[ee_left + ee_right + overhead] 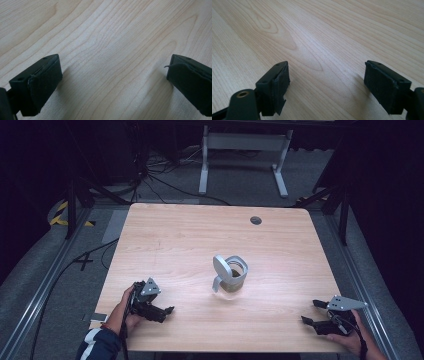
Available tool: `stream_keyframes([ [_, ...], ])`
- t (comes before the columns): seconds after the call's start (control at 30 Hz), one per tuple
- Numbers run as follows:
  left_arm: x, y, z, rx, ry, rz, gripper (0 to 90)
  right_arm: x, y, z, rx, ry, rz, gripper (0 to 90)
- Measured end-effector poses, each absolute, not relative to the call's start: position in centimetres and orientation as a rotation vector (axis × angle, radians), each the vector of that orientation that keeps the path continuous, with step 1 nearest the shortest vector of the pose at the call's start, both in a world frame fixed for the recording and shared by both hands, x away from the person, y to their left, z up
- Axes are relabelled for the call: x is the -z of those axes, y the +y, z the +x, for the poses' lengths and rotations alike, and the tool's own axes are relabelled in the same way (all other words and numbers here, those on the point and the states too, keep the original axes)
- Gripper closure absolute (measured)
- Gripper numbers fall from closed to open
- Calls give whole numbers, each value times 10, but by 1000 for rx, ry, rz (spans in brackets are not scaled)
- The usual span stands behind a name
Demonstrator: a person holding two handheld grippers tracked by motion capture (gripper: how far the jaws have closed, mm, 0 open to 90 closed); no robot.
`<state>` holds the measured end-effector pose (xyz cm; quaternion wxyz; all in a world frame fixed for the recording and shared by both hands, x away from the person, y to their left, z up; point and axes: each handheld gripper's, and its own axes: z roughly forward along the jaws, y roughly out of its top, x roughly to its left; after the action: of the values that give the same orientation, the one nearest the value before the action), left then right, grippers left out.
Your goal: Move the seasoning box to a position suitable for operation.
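The left hand-held gripper rests low near the front left edge of the pale wooden desk, its jaws spread wide with nothing between them, bare wood grain showing under the pads. The right hand-held gripper sits at the front right corner, jaws likewise apart and empty. Between them, well clear of both, stands the clear glass jar with its grey hinged lid flipped up, near the desk's middle. This looks like the starting reach, not yet begun; the next move probably calls for both to travel inward to the jar. Open wood surrounds it, and the edges lie well away.
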<state>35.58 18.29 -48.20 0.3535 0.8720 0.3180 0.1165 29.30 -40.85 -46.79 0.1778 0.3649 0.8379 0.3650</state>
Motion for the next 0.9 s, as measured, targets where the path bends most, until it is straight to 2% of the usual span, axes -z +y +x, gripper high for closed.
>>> stream_keyframes([
  [0.63,479,183,353,-305,830,2273,23,468,-409,292,-1031,2367,1033,204],
  [0.67,478,183,351,-303,817,2262,43,468,-409,292,-1030,2367,1033,204],
  [0.73,476,184,351,-313,805,2252,215,468,-409,292,-1031,2367,1033,204],
  [0.87,473,184,350,-320,803,2245,421,468,-409,292,-1031,2368,1033,204],
  [0.9,472,184,350,-328,799,2248,442,468,-409,292,-1031,2368,1032,204],
])
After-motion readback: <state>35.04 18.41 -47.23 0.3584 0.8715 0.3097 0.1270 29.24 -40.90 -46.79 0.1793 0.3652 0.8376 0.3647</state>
